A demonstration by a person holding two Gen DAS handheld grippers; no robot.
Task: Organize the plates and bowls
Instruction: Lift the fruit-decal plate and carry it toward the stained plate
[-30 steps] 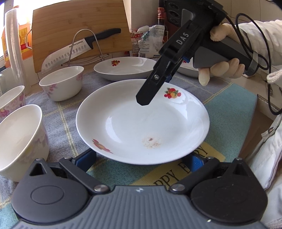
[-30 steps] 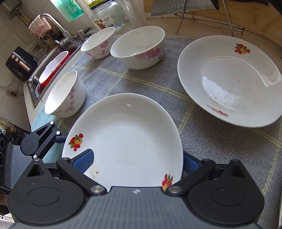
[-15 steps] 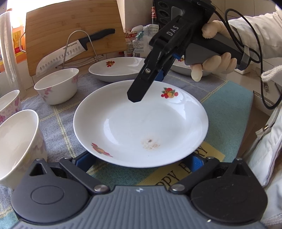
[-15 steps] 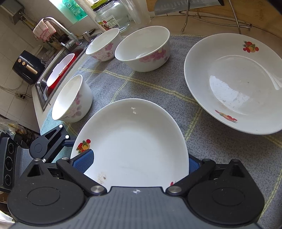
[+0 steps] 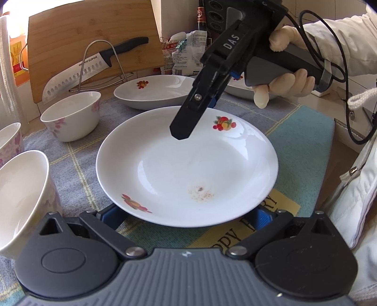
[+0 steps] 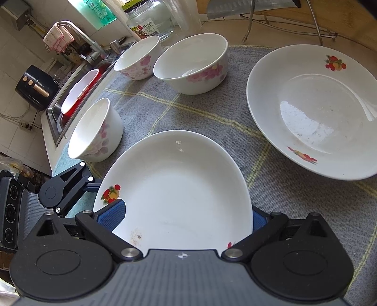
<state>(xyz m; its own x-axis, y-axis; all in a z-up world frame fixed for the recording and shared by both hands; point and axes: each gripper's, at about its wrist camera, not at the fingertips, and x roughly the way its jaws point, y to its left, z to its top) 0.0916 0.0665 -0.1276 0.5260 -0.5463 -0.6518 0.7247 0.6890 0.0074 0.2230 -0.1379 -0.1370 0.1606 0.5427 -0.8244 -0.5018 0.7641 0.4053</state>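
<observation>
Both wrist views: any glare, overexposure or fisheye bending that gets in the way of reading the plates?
Left wrist view: the window corner at upper left is blown out, a bright highlight sits on the near plate rim, and the cutting board edges bow. Right wrist view: a patchy reflection covers the far plate centre, the grey mat lines curve, and focus stays sharp.

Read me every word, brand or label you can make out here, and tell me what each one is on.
"DAS": on the right gripper.
"SUPOR": on the knife blade.
"PPY" plus cut-off letters: on the mat, partly under the plate.
Jar label, snack bags, bottle label, carton: printed, but too small or blurred to read.
</observation>
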